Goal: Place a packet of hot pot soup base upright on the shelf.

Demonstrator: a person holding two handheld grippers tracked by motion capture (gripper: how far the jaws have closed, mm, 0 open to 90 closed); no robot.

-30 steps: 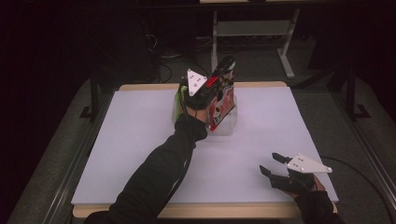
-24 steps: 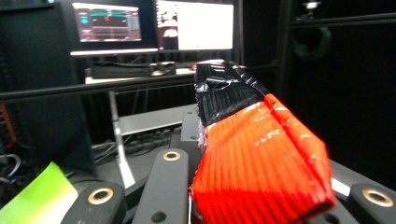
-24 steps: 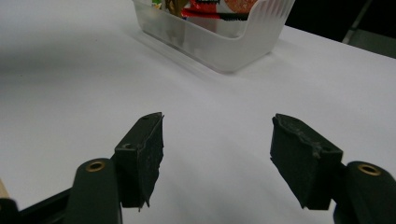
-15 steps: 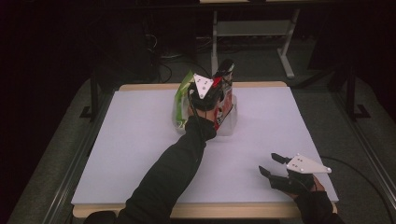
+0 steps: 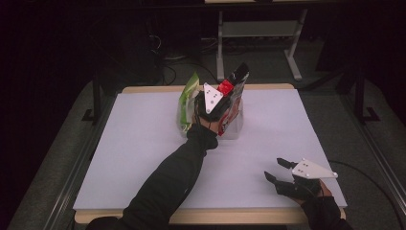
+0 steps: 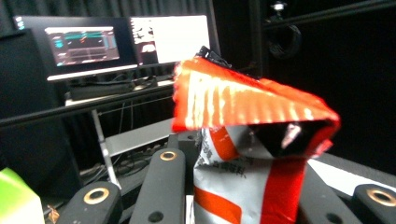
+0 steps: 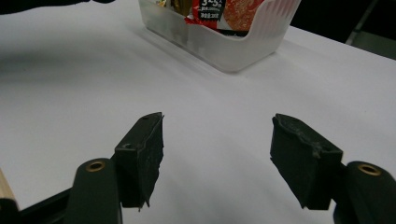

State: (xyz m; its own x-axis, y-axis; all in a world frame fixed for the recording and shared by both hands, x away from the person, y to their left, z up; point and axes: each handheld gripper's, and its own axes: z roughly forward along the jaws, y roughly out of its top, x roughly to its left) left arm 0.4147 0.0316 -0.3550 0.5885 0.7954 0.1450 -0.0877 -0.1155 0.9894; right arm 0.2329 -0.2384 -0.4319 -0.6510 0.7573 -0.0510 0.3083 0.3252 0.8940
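The left hand-held gripper (image 5: 221, 103) is at the far middle of the white counter (image 5: 143, 143), its jaws pinching a red-and-white snack bag (image 6: 247, 154) near the crimped top. In the high view that bag (image 5: 232, 98) stands upright in a clear bin (image 5: 234, 128), its dark top corner sticking up above the gripper. A green bag (image 5: 187, 103) stands just left of it, touching the bin's left side; whether it sits inside the bin cannot be told. The left gripper view shows the red bag between the two black jaws, with monitors (image 6: 126, 39) behind.

The right hand-held gripper (image 5: 277, 170) rests near the counter's front right corner, well apart from the bin (image 7: 233, 44), its jaws spread with nothing between them.
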